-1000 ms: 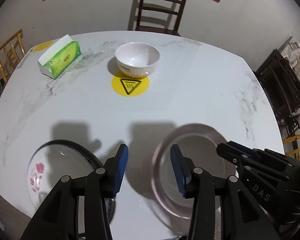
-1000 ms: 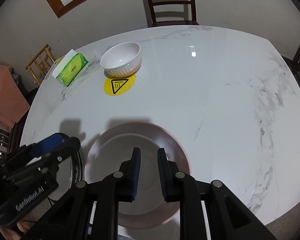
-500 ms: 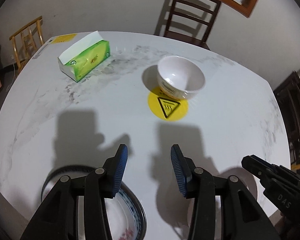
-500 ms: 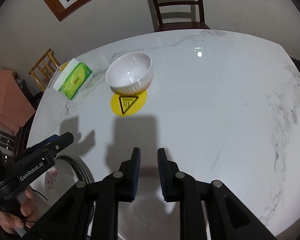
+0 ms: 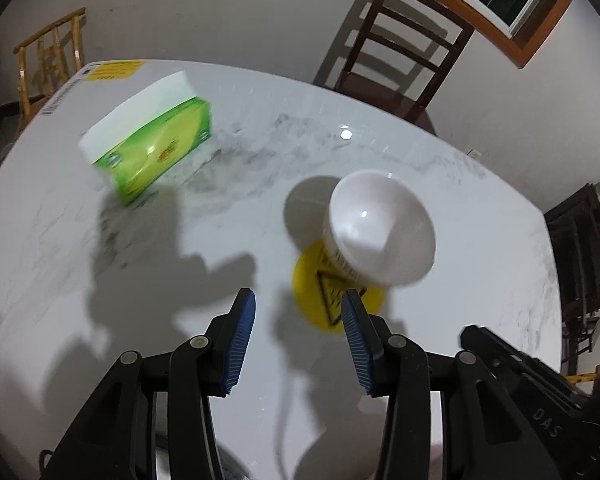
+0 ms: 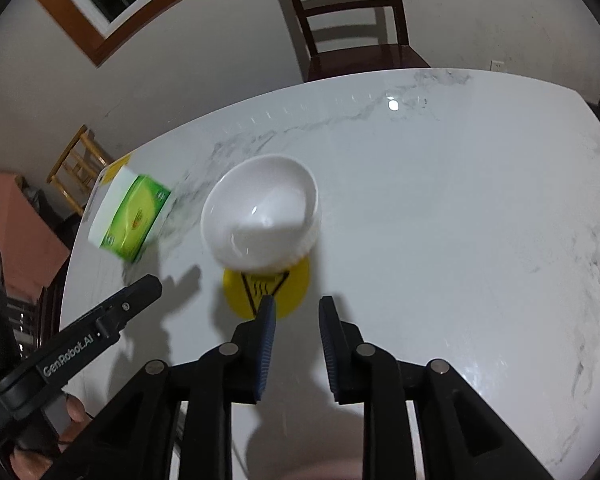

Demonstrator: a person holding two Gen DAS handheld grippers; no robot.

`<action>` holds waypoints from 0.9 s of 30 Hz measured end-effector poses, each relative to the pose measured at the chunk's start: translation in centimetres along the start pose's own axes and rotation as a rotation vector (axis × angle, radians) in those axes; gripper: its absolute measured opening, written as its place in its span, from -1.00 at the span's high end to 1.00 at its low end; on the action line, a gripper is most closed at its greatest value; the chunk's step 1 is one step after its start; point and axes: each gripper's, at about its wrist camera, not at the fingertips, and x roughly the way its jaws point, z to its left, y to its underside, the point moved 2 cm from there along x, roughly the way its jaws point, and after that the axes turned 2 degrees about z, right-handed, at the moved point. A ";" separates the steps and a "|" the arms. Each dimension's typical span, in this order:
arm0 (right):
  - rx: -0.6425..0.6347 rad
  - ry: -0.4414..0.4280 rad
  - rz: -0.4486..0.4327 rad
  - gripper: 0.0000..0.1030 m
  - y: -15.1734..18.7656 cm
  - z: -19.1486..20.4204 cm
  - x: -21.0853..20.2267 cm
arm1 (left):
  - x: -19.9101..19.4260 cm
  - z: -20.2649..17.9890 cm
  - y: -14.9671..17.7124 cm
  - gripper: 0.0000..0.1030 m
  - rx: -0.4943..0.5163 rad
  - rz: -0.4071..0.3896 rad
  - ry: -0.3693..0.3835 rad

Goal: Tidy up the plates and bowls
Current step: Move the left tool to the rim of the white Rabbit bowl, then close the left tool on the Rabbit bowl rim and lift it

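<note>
**Both grippers hung empty near the white bowl**

The left gripper (image 5: 298, 322) was partly spread, its 2 blue pads (image 5: 242, 336) holding nothing, only bare tabletop showing between them. The right gripper (image 6: 296, 320) stood narrower, its jaws opening, and nothing lay between its pads (image 6: 266, 340) either.

The white bowl (image 6: 262, 216) sat upright on the white marble table (image 6: 460, 208), its base overlapping the far edge of a round yellow sticker (image 6: 296, 288) with a heat-warning triangle. Both grippers hovered on the near side of the bowl, apart from it. A green tissue box (image 6: 134, 216) lay to the left of the bowl, near the table's edge. A dark wooden chair (image 6: 352, 20) stood beyond the bowl, past the table's far rim. A bamboo chair (image 5: 50, 56) stood further left of the bowl, off the table.
</note>
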 end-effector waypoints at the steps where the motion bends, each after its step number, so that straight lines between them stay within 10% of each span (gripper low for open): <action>1: 0.010 0.006 0.000 0.56 -0.7 -0.1 0.6 | 0.5 0.0 -0.6 0.21 -0.002 0.000 0.003; 17: 0.026 0.106 0.069 0.55 -5.5 -0.5 7.7 | 8.4 -1.4 -4.6 0.26 0.012 0.080 -0.045; 27: 0.015 0.104 0.094 0.73 -4.9 -0.2 8.6 | 9.4 -2.1 -4.3 0.80 0.052 0.106 0.016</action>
